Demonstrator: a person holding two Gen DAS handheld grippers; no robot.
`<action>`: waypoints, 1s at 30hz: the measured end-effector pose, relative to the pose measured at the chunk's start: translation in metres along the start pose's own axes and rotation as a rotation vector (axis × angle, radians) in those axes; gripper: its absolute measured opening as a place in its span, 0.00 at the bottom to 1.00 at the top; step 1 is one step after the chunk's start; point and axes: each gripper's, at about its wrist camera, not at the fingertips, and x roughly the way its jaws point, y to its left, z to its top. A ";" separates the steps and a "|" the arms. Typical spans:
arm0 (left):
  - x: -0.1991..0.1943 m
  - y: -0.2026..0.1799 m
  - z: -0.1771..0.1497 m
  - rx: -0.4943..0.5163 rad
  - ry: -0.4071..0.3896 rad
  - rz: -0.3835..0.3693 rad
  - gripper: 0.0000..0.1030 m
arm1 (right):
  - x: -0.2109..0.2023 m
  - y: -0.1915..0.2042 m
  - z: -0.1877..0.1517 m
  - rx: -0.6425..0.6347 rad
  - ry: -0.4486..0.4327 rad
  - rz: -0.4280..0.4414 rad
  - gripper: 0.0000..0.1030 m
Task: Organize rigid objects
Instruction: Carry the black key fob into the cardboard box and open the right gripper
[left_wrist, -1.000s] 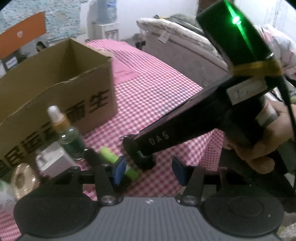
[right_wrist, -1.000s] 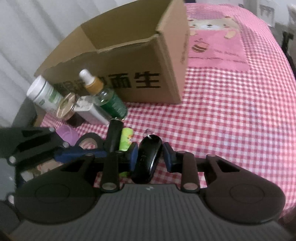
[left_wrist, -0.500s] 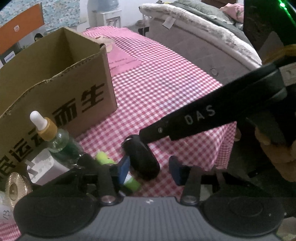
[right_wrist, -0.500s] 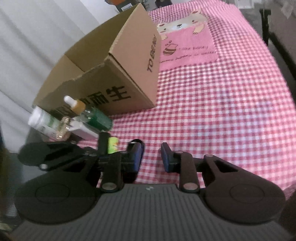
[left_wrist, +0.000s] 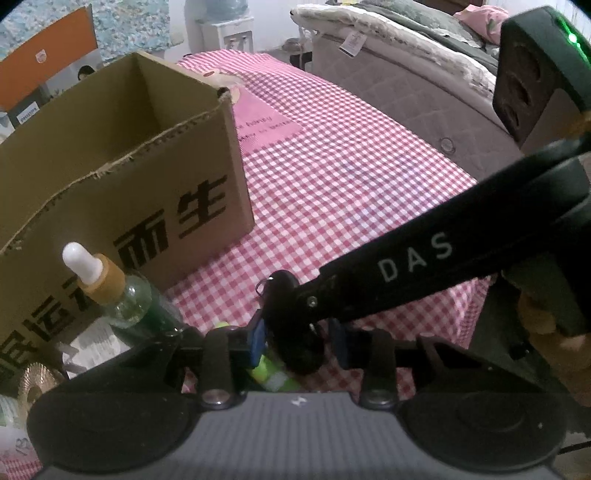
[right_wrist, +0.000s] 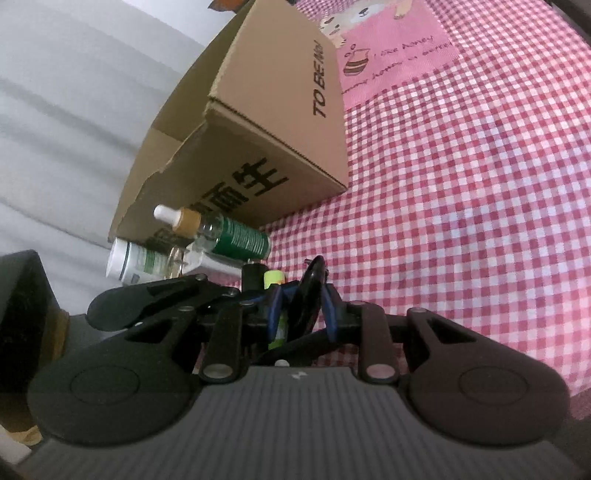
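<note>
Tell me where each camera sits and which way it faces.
Left wrist: sits on the left hand-held gripper, facing steeply down at the black object between its closing jaws; the right hand-held gripper and a hand enter from the right.
Right wrist: sits on the right hand-held gripper, view tilted, facing the black object it clamps; no hand shows.
Shared: black object, cardboard box, dropper bottle, checked cloth.
</note>
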 end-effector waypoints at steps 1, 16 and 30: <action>0.001 0.002 0.001 -0.005 -0.001 0.001 0.35 | 0.000 -0.002 0.001 0.008 -0.006 0.006 0.22; -0.033 -0.004 0.003 0.024 -0.098 0.036 0.31 | -0.016 0.023 -0.005 -0.001 -0.115 0.008 0.20; -0.149 0.024 0.018 -0.015 -0.351 0.235 0.31 | -0.062 0.145 0.024 -0.264 -0.274 0.119 0.20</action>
